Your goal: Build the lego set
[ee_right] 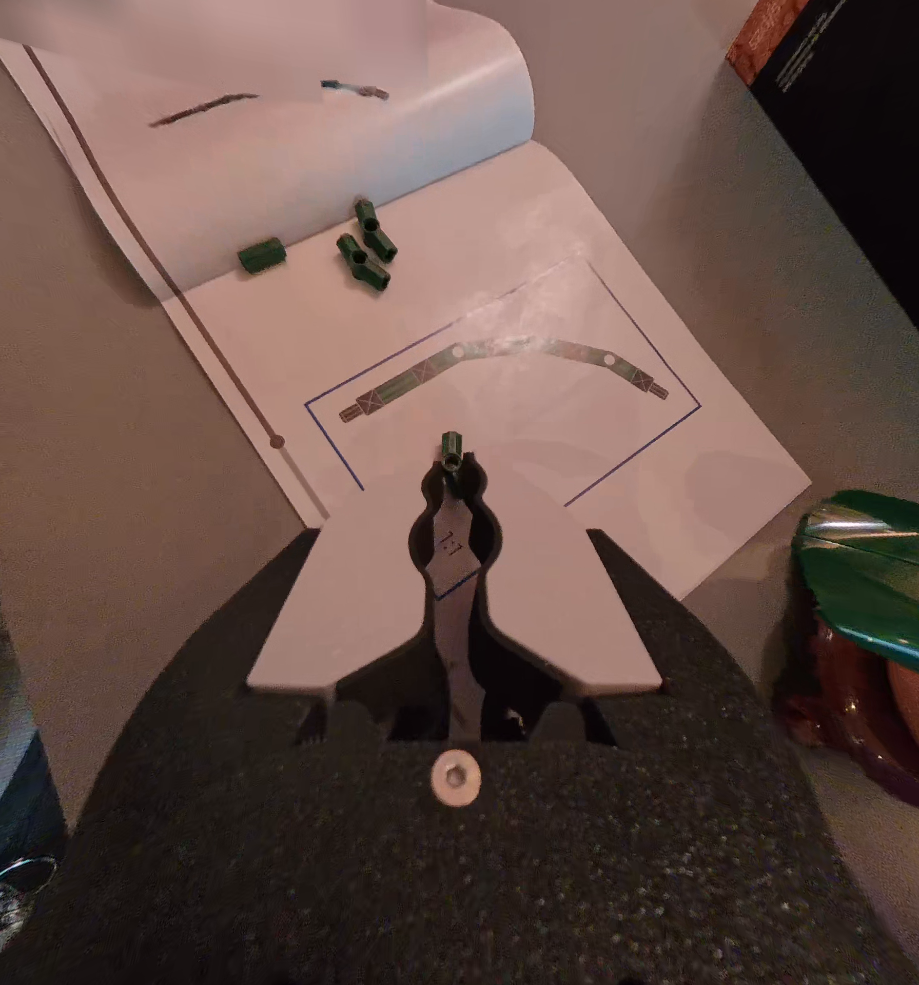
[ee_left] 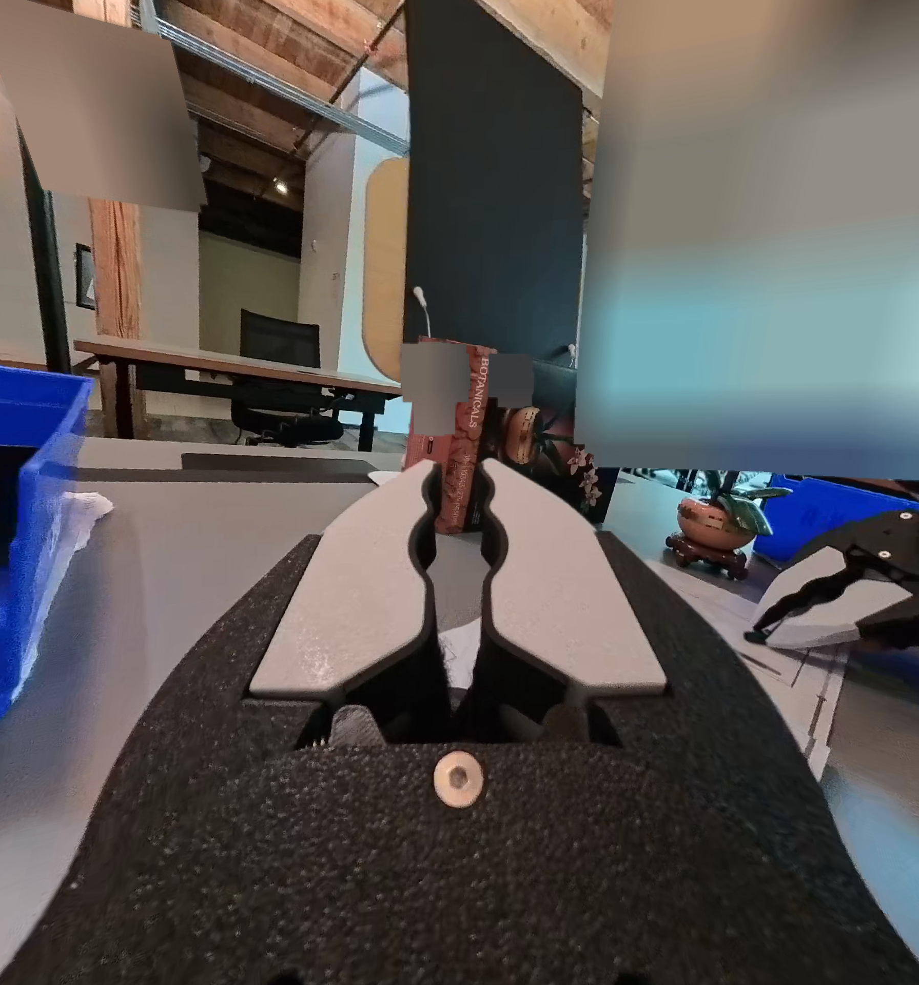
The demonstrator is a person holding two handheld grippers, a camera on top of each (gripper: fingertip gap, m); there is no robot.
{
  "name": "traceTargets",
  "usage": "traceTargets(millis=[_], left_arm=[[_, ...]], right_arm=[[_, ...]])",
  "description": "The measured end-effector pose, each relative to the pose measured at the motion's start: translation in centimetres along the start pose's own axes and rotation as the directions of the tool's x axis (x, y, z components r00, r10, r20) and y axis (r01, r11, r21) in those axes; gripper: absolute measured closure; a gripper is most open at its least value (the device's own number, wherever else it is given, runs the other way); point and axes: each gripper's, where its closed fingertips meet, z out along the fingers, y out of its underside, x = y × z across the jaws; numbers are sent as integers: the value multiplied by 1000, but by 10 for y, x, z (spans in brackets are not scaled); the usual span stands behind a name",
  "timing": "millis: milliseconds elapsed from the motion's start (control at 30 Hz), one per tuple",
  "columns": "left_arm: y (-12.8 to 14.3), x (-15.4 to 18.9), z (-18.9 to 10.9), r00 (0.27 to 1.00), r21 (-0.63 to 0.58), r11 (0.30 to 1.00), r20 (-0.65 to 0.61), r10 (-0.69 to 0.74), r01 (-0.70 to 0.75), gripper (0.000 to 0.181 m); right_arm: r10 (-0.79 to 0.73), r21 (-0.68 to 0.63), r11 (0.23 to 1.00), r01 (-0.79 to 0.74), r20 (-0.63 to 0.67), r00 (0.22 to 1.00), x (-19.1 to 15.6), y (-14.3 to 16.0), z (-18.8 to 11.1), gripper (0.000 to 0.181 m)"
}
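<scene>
1. Right gripper (ee_right: 453,462) is clamped on a small dark-green lego connector (ee_right: 452,453) at the very tips; the piece sticks out past the tips w/ its open end facing the cam
2. Below that gripper lies the open instruction booklet (ee_right: 500,277), flat on the grey table (ee_right: 739,240); a boxed drawing of a bent stem assembly sits just ahead of the tips
3. Farther ahead & left of the tips, 3 more green pcs lie loose on the booklet near the fold: a short sleeve (ee_right: 261,255) at far left, then two angled connectors (ee_right: 364,264) and (ee_right: 375,232) side by side, close to each other; can't tell if they touch
4. Right of the gripper: a built lego plant pot (ee_right: 873,693) w/ glossy green leaves (ee_right: 873,559) over a brown-orange pot, near the booklet's right corner
5. Ahead-right, at the frame edge: the dark set box (ee_right: 846,133)
6. Left gripper (ee_left: 458,474) has its fingers (ee_left: 350,586) parted w/ a narrow gap, nothing between them; it hovers low over the table (ee_left: 180,559)
7. Straight ahead of its tips the set box (ee_left: 468,426) stands upright; a blue bin (ee_left: 25,506) is to its left w/ a crumpled clear bag (ee_left: 86,506) beside it
8. To its right: the right gripper (ee_left: 755,634) w/ tips down on the booklet (ee_left: 809,693), & beyond it the plant pot (ee_left: 713,533) & another blue bin (ee_left: 830,511)
</scene>
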Motion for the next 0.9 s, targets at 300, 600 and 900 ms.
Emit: traceTargets(millis=[300, 600, 900], left_arm=[[9, 4, 2, 999, -55, 998, -10, 36, -37, 170], [11, 5, 3, 996, -69, 993, -8, 93, -93, 170], [-5, 1, 17, 992, -83, 989, 30, 123, -120, 170]], right_arm=[[32, 20, 999, -32, 13, 999, 1, -6, 6, 154], [-10, 354, 935, -7, 47, 999, 2, -62, -60, 142], [55, 356, 921, 156, -517, 854, 74, -31, -293, 158]])
